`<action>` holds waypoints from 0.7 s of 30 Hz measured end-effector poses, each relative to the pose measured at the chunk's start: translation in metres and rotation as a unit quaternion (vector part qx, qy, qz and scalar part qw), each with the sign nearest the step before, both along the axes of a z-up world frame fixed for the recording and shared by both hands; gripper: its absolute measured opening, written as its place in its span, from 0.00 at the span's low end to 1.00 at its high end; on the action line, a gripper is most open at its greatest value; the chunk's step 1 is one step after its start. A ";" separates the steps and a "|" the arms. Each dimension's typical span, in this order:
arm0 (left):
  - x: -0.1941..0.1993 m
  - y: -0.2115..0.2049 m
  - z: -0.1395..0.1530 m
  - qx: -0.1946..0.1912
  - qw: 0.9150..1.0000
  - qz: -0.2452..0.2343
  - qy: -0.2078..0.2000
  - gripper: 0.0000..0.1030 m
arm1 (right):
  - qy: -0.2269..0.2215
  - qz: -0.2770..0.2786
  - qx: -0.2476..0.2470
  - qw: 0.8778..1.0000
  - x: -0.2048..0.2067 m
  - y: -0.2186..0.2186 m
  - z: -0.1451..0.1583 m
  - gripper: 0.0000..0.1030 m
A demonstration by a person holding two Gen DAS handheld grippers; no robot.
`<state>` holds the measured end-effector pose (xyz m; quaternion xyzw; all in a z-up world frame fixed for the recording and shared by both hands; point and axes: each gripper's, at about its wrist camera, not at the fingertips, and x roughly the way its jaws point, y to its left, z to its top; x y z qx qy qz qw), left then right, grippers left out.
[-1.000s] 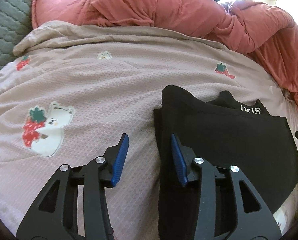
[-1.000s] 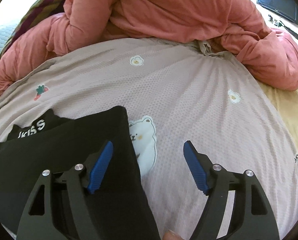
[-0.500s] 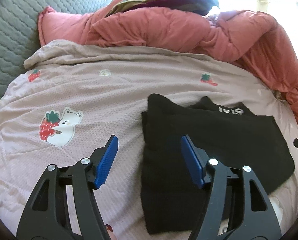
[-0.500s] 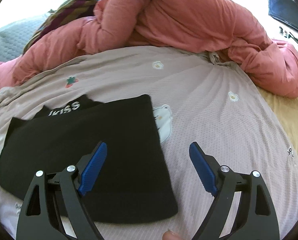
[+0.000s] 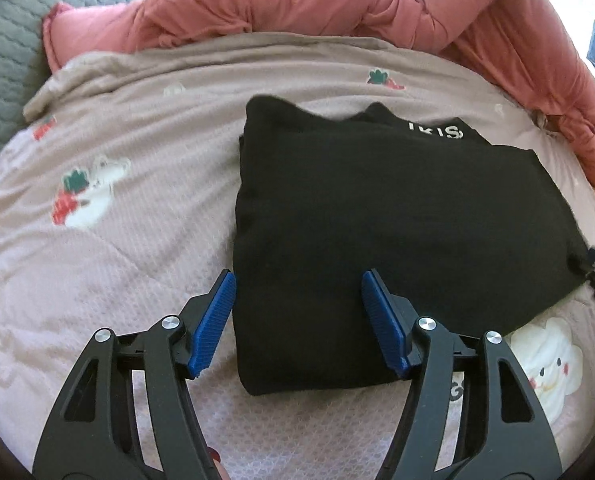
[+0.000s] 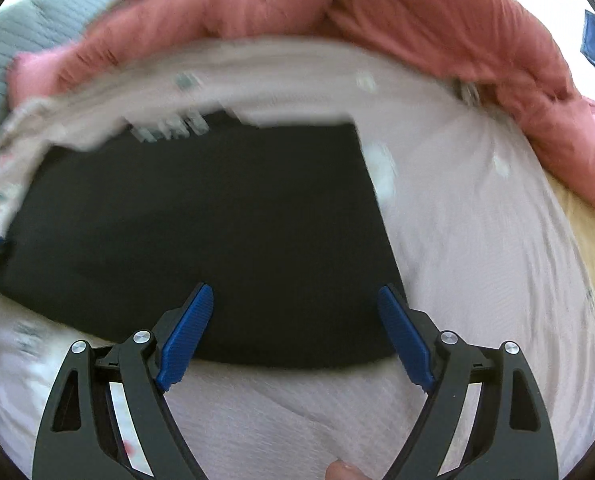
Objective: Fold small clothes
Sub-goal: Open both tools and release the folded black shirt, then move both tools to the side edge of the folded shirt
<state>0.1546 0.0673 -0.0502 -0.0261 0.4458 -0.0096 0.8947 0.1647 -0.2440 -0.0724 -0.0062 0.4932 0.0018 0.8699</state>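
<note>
Fingers: your left gripper (image 5: 297, 316) stands spread wide and empty over the near left corner of the black garment (image 5: 397, 216); your right gripper (image 6: 295, 330) likewise wide and empty over its near right corner. Garment: folded to a rough rectangle, flat on the pink printed blanket (image 5: 129, 216), white lettering at its far edge, red duvet (image 5: 337, 4) heaped beyond that. Risks, judged: closing at either corner, you may pinch only the top layer, or catch blanket with it, and the fold skews. The right view is blurred, so aim there is uncertain.
</note>
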 end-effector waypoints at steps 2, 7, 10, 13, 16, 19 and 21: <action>-0.003 0.001 0.001 -0.002 1.000 -0.001 -0.002 0.56 | -0.007 -0.007 0.021 1.000 -0.003 -0.005 -0.002 0.80; -0.014 0.003 -0.002 -0.002 1.000 0.003 0.002 0.56 | -0.009 -0.005 0.015 1.000 -0.006 -0.001 0.000 0.80; -0.018 0.002 -0.001 0.004 1.000 0.002 0.002 0.56 | -0.012 -0.008 0.018 1.000 -0.008 -0.002 0.000 0.81; -0.022 0.001 -0.002 0.006 1.000 0.003 0.003 0.56 | -0.014 -0.008 0.018 1.000 -0.011 -0.001 0.003 0.81; -0.025 0.002 -0.002 0.007 1.000 0.004 0.004 0.56 | -0.017 -0.010 0.024 1.000 -0.014 -0.004 0.006 0.81; -0.029 0.004 -0.003 0.008 1.000 0.006 0.005 0.57 | -0.024 -0.009 0.035 0.999 -0.019 -0.004 0.011 0.81; -0.031 0.005 -0.003 0.008 1.000 0.008 0.005 0.58 | -0.027 -0.003 0.040 0.999 -0.021 -0.001 0.014 0.81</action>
